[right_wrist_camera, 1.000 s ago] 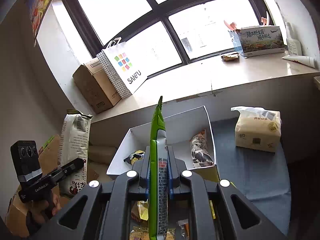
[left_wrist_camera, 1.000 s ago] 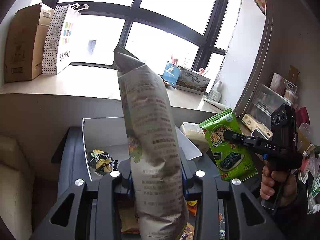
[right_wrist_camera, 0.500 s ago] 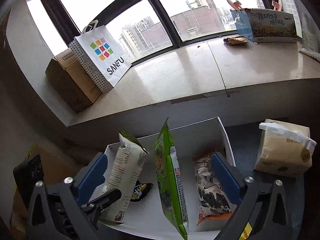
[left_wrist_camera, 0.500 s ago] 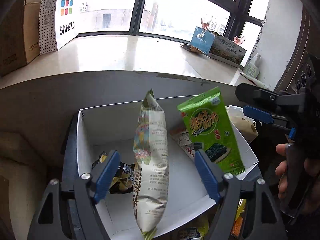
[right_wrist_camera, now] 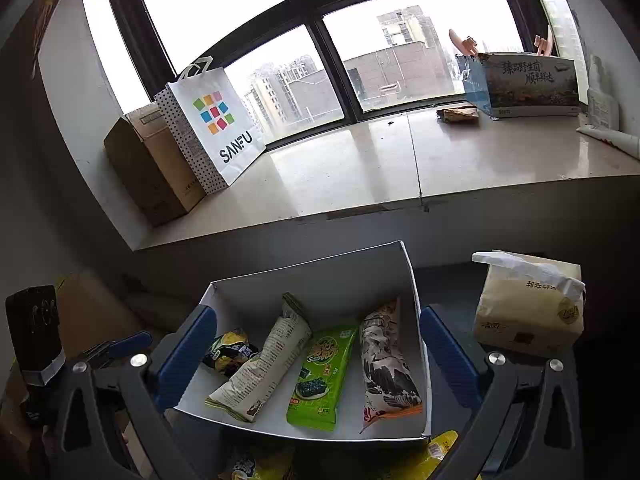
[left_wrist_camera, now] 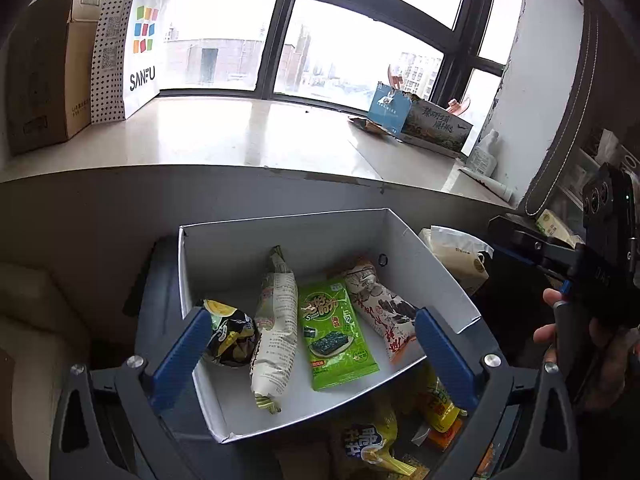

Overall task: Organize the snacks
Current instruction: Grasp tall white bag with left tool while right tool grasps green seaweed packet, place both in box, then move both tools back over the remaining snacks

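Note:
A white open box (left_wrist_camera: 424, 256) (right_wrist_camera: 412, 280) holds several snack packs lying flat: a black-and-yellow pack (left_wrist_camera: 230, 330) (right_wrist_camera: 228, 350), a long pale pack (left_wrist_camera: 276, 328) (right_wrist_camera: 262, 368), a green seaweed pack (left_wrist_camera: 334, 332) (right_wrist_camera: 322, 376) and a white-and-red pack (left_wrist_camera: 380, 304) (right_wrist_camera: 386, 364). My left gripper (left_wrist_camera: 308, 356) is open and empty above the box's near edge. My right gripper (right_wrist_camera: 308, 356) is open and empty over the same box. The right gripper also shows at the right of the left wrist view (left_wrist_camera: 520, 240), and the left one at the left of the right wrist view (right_wrist_camera: 120, 344).
More loose snack packs (left_wrist_camera: 372, 444) (right_wrist_camera: 440, 446) lie below the box's near edge. A tissue pack (right_wrist_camera: 528, 304) (left_wrist_camera: 456, 252) stands right of the box. The windowsill behind carries a SANFU bag (left_wrist_camera: 132, 44), a cardboard box (right_wrist_camera: 148, 168) and a blue carton (right_wrist_camera: 524, 84).
Both grippers opened and let go: the pale pack and the green seaweed pack dropped from upright into the box and now lie flat. Both grippers tilted down over the box.

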